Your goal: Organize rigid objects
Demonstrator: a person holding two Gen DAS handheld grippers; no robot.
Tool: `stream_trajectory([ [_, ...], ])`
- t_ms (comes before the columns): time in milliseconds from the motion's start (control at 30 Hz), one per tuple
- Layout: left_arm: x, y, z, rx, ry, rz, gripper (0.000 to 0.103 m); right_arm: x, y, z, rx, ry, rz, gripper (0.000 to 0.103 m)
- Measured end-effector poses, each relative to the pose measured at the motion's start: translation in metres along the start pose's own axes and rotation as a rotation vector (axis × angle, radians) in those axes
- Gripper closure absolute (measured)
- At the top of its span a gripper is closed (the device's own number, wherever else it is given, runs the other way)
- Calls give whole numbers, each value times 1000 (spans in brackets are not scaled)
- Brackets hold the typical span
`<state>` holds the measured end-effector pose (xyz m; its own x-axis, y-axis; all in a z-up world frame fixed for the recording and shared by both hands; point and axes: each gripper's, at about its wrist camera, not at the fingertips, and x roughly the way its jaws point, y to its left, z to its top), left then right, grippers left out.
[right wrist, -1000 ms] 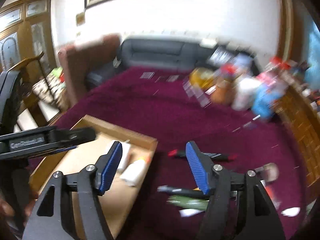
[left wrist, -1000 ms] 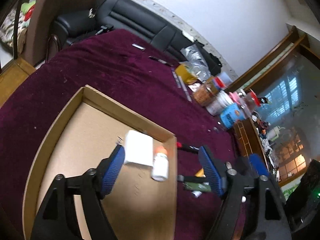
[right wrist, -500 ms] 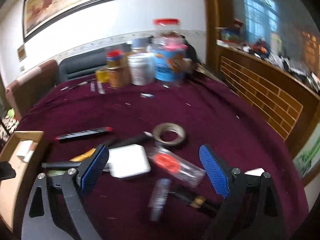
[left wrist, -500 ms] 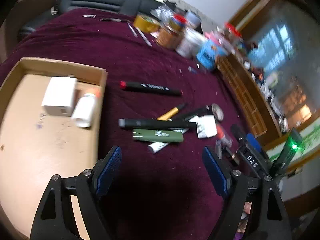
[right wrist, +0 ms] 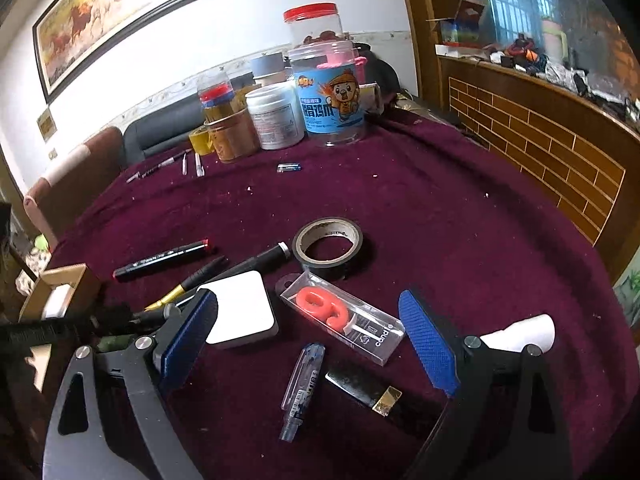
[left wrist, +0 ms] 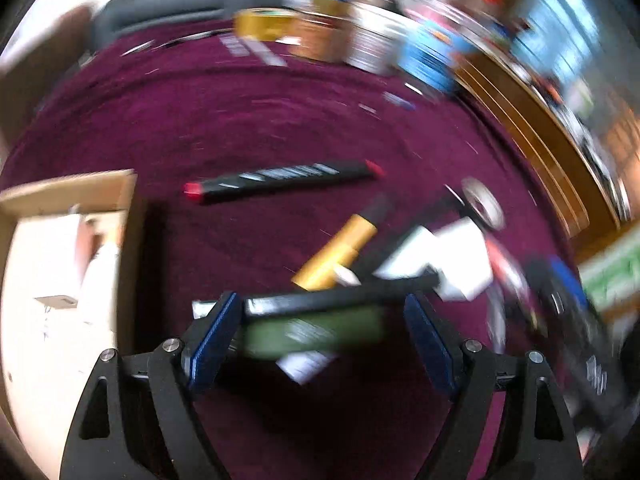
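Left gripper point(left wrist: 322, 338) spread wide around a green tube point(left wrist: 312, 334) and black pen point(left wrist: 340, 300) on the maroon cloth point(left wrist: 240, 120), cardboard box point(left wrist: 68, 190) to its left, right gripper point(right wrist: 310, 334) wide open over a clear candle case point(right wrist: 344, 318), white block point(right wrist: 240, 308) and tape roll point(right wrist: 327, 243) just beyond

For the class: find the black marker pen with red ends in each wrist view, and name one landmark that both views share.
Left wrist view: the black marker pen with red ends lies above centre, right of the cardboard box.
Right wrist view: the marker lies left of centre, on the maroon cloth.
Shared landmark: the roll of dark tape.
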<state>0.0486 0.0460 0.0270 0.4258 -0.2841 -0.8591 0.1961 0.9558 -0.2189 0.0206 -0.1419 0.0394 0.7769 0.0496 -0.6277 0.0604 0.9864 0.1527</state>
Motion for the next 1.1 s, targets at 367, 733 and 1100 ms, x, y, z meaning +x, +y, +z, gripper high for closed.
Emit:
stream_trajectory([
  [367, -62, -47, -53, 181, -40, -155, 23, -1, -13, -1, 70, 25, 27, 11],
  [733, -3, -17, -12, 127, -1, 18, 21, 16, -19, -2, 108, 95, 28, 11],
  [1100, -62, -46, -65, 272, 9, -123, 30, 26, -32, -6, 189, 161, 68, 11],
])
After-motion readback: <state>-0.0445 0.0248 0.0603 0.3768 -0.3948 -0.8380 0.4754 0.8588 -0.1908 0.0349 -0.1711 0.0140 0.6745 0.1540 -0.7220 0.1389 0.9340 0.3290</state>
